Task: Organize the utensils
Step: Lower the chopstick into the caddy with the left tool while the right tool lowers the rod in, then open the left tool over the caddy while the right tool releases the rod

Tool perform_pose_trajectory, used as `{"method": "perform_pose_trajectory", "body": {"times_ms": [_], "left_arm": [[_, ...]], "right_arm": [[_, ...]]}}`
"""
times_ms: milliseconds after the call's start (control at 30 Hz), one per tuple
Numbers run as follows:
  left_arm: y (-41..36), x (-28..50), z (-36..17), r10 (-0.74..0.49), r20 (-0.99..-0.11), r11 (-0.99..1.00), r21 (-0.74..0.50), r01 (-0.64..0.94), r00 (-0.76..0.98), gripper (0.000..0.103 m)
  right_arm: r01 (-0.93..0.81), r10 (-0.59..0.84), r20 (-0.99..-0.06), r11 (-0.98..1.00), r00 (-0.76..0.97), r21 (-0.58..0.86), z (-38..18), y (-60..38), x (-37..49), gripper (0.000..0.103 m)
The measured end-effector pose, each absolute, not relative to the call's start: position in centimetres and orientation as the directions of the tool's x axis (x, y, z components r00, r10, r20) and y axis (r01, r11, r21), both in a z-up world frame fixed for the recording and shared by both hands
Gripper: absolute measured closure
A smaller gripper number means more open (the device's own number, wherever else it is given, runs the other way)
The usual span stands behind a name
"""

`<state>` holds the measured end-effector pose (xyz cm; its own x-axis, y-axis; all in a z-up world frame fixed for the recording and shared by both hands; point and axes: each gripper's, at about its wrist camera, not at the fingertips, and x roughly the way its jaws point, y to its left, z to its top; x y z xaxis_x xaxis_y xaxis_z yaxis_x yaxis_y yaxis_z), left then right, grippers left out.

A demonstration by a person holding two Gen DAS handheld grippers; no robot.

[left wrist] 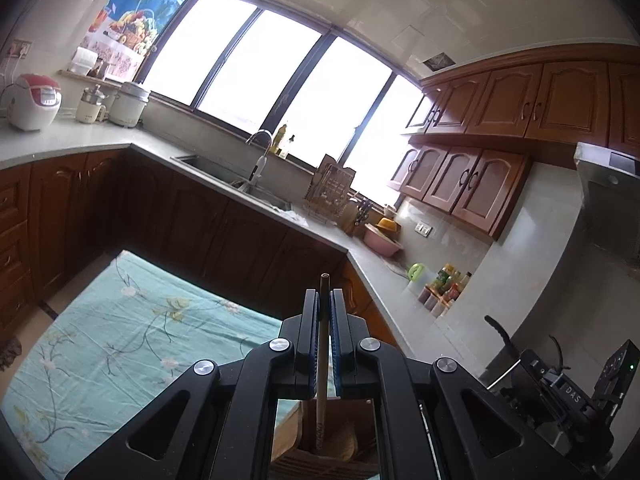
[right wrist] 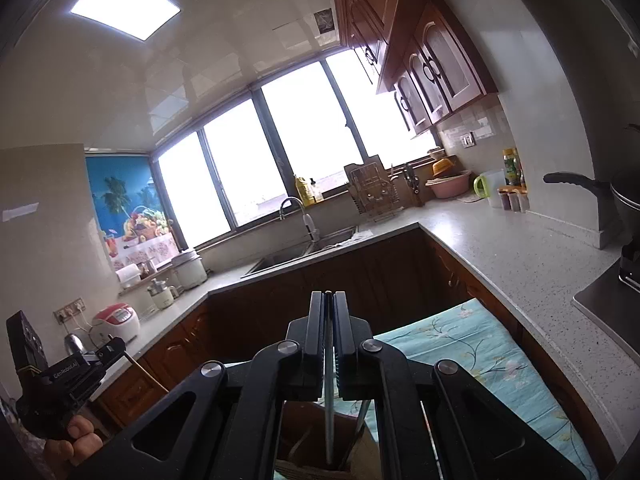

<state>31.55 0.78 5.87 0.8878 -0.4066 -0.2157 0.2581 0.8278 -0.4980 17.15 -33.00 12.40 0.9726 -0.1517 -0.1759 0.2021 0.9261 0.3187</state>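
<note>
Left wrist view: left gripper [left wrist: 324,304] is clamped on a thin tan wooden chopstick [left wrist: 322,360], its lower end inside the brown wooden holder box [left wrist: 362,420] — lower it straight, then let go. Box mostly hidden.

Right wrist view: right gripper [right wrist: 328,308] nearly closed on a thin grey metal rod-like utensil [right wrist: 329,408] over the same box [right wrist: 296,440]; tip hard to make out.

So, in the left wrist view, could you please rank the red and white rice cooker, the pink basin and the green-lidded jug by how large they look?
1. Red and white rice cooker, largest.
2. Pink basin.
3. Green-lidded jug, smallest.
This is apparent size only; fisheye distortion and differing distances make true sizes unsure.
</note>
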Motion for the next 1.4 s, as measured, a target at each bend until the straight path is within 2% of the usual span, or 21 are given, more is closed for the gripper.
{"method": "perform_pose_trajectory", "body": {"times_ms": [300,767,1233,1400], "left_arm": [[-1.4,36.2,1.5,-0.405,-0.277,0.83,-0.51,0.223,0.871,0.099],[-5.0,37.2,0.4,-0.429,-0.376,0.875,-0.4,0.273,0.821,0.099],[-4.6,37.3,0.9,-0.433,-0.385,0.873,-0.404,0.273,0.815,0.098],[-4.6,37.1,1.0,-0.444,-0.388,0.87,-0.404,0.284,0.808,0.099]], "right_arm": [[0.214,-0.144,-0.222,0.917,0.964,0.337,8.4,-33.8,19.4,0.099],[0.224,-0.096,-0.334,0.901,0.938,0.371,3.4,-33.8,21.9,0.099],[0.241,-0.096,-0.354,0.888,0.93,0.392,3.3,-34.9,22.2,0.099],[0.245,-0.094,-0.361,0.885,0.928,0.397,3.2,-35.0,22.3,0.094]]}}
